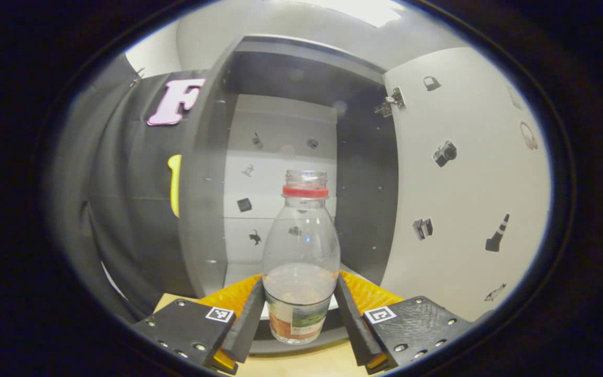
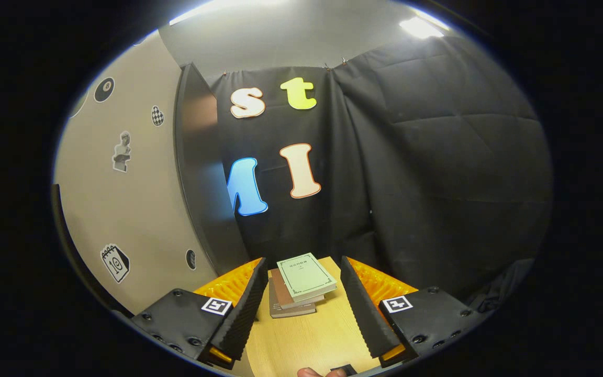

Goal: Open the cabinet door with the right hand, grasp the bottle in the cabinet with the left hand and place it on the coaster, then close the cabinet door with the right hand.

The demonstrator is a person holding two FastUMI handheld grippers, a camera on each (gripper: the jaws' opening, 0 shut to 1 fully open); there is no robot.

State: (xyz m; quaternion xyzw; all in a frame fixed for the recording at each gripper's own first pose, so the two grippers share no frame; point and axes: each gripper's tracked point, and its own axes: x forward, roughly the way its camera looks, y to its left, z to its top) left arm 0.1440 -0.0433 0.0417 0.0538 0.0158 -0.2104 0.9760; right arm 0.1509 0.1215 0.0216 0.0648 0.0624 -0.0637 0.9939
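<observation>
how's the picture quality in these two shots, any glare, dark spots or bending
Left gripper view: cabinet interior dim, open door bright, its edges bowed by the fisheye; bottle between the tongs is sharp. Right gripper view: ceiling lights glare at top, books sharp.

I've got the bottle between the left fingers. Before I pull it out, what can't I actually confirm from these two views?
- Coaster: its place cannot be told in the left gripper view or the right gripper view.
- Bottle base: left gripper fingers flank it; firm pad contact is unclear, as is whether the base rests on the cabinet floor.
- Cabinet door: lower edge cut off.
- Books: cover text too small.
</observation>
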